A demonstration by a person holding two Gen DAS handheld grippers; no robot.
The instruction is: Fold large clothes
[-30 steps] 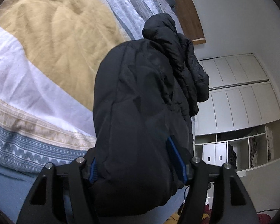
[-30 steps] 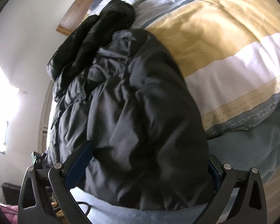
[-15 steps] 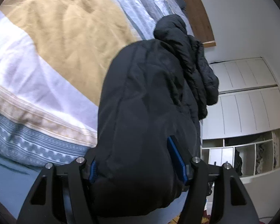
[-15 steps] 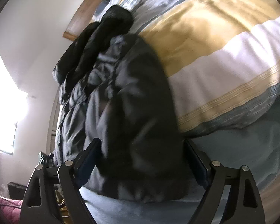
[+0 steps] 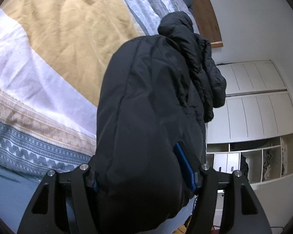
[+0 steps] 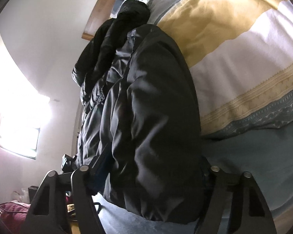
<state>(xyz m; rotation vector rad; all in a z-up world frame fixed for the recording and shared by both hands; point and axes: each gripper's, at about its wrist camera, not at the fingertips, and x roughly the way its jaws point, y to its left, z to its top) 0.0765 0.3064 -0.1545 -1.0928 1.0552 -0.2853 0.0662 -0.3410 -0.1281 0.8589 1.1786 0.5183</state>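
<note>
Left wrist view: the left gripper (image 5: 144, 167) has a thick fold of the black puffer jacket (image 5: 146, 107) bulging between its 2 fingers, and the blue pads (image 5: 184, 165) press into the fabric on both sides, so the jaws are clamped on the jacket. The garment runs away from the gripper along the edge of the bed, its far, quilted end (image 5: 177, 25) lying near the wooden headboard (image 5: 205, 9). It rests on a striped duvet (image 5: 58, 39) with mustard, white and blue-patterned bands. Beyond the bed edge stands a white wardrobe (image 5: 259, 97) with open cubbies below.

Right wrist view: the right gripper (image 6: 152, 173) straddles the near end of the same jacket (image 6: 156, 117). Its jaws have just been closing, with the padded bulk between them. The left finger (image 6: 101, 161) lies against the fabric; the right finger is mostly hidden behind the fold, so I cannot tell whether both pads already press. A plain blue sheet (image 6: 254, 165) shows beneath the jacket's end, and a bright window (image 6: 17, 120) sits at the left.
</note>
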